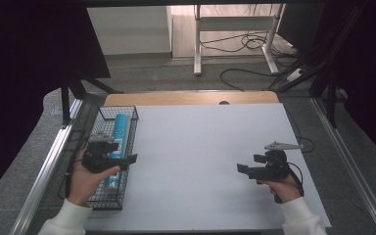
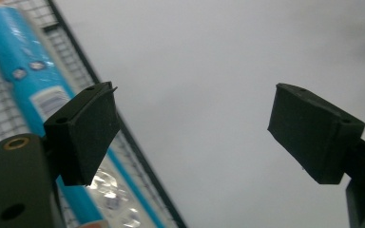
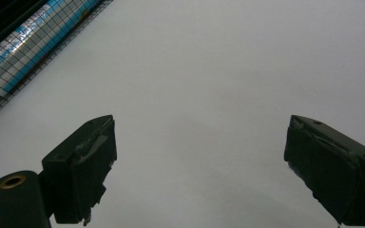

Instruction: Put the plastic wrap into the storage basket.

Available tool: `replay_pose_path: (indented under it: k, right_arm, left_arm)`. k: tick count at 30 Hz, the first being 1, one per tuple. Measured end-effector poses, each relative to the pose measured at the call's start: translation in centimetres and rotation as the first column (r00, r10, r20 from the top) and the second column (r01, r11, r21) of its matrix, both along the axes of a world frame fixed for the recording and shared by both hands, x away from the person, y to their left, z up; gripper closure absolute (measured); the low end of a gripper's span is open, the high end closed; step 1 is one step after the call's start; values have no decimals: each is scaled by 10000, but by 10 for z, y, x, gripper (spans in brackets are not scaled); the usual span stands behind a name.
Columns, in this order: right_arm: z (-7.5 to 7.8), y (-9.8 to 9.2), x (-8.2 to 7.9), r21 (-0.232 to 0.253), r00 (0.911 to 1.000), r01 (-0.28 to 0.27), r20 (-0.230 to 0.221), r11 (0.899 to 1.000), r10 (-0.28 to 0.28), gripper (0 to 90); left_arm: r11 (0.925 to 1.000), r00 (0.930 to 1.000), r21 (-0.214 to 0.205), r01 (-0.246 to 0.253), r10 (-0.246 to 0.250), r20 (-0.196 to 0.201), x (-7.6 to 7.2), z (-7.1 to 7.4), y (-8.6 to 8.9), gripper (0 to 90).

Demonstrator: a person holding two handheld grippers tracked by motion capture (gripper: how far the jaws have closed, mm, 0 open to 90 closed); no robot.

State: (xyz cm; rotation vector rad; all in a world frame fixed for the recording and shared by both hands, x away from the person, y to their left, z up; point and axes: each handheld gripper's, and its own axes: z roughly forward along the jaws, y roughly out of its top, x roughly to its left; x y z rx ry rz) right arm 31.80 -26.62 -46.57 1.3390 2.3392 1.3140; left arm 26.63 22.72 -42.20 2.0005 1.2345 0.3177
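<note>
Left gripper (image 1: 127, 160) sits lower left of the high view, over the right edge of the black wire basket (image 1: 127, 111). The left hand (image 1: 84, 177) wraps the body from below, forearm in a white sleeve (image 1: 66, 220) entering at the bottom left corner. Jaws point right toward mid-table. In the left gripper view they stand wide apart, nothing between them, only bare grey tabletop (image 2: 209, 71) in the gap.

Blue tube (image 1: 118, 142) lies lengthwise in the basket, running from upper left toward the bottom of the high view, partly under the left gripper. In the left gripper view it shows at far left behind the left jaw, blue wrap with a white label, on the wire mesh (image 2: 0, 114). Not gripped.

Right gripper (image 1: 245, 170) is lower right of the high view, over the grey tabletop, well apart from the basket. The right hand (image 1: 284, 187) holds it from below, jaws pointing left. In the right gripper view the jaws are spread wide with nothing between them; the basket and tube sit in the upper left corner.
</note>
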Motion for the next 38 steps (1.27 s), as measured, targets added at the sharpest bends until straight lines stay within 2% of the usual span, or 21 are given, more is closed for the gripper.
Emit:
replay_pose_path:
  k: [4,8,13,17,19,24,38]
  right_arm:
    - [-2,-11,-8,-147,9993,2,376,9999,4,107]
    - [-6,-20,-14,-249,9982,-18,601,9997,33,107]
    - [-10,-23,-20,-576,9971,-58,760,9983,102,107]
    - [-15,-23,-22,-946,9969,-142,763,9954,215,107]
    - [-18,-20,-22,-1071,9967,-264,739,9939,345,107]
    - [-22,-14,-22,-1460,9951,-491,779,9881,610,106]
    - [-22,-15,-22,-1423,9948,-394,873,9890,521,90]
  left_arm:
    - [9991,9998,-370,189,-191,-56,-19,-10,-10,170]
    - [9977,9989,-531,427,-435,-146,-28,-20,-23,169]
    - [9947,9968,-716,734,-754,-255,-30,-37,-40,170]
    - [9951,9947,-597,783,-819,-613,-29,-54,-47,170]
    - [9952,9944,-602,775,-816,-679,-29,-58,-48,170]
    - [9956,9952,-631,695,-735,-643,-29,-59,-46,172]
    - [9967,9962,-575,576,-612,-628,-28,-62,-43,173]
